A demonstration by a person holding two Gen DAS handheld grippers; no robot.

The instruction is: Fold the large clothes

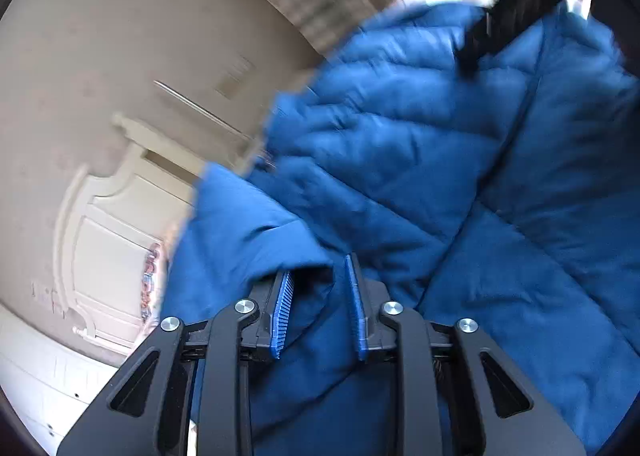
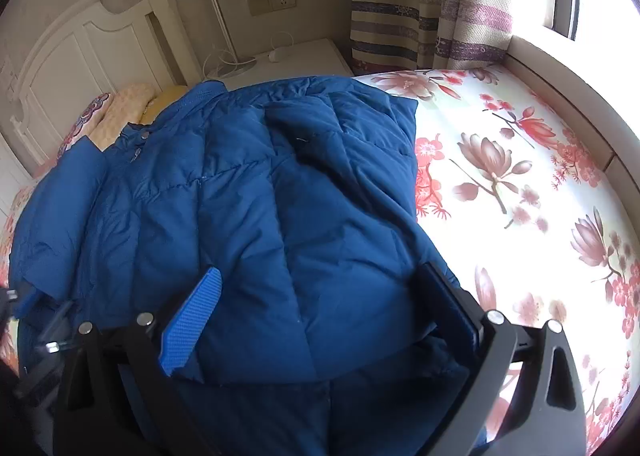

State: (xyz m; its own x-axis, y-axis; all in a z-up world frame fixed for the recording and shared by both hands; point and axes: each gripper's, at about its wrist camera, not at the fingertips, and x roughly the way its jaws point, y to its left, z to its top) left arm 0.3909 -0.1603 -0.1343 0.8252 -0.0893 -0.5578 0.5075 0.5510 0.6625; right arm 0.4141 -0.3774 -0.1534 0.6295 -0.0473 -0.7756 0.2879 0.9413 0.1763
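Jacket: blue quilted puffer jacket (image 2: 256, 191), spread across the left part of the bed (image 2: 520, 183); collar and snaps toward the headboard (image 2: 72, 55), hem toward the near edge, one straight side edge lying along the flowered sheet.
Carrier: bed with floral sheet; the bare sheet shows on the window side, and pillows (image 2: 124, 111) lie at the head end.
Left gripper (image 1: 320, 312): jaws narrowed on a gathered fold of the jacket; cloth fills the gap between the blue pads (image 1: 285, 308), so it reads as holding the fabric. The left wrist view is blurred and tilted toward the wall.
Right gripper (image 2: 320, 316): jaws spread wide, straddling a thick hump of the jacket near the hem at the near edge of the bed; the pads are not pressed on the cloth, so nothing is held.
Step in hand (judged): carrying one part of the jacket over the body for a fold.
Doing it well: bring the right jaws together on the full padded thickness, not only the outer shell; keep both grips level so the fold line runs straight; lay the lifted part down flat.
Risk: slippery shell and trapped air may let the fold spring back or slide.
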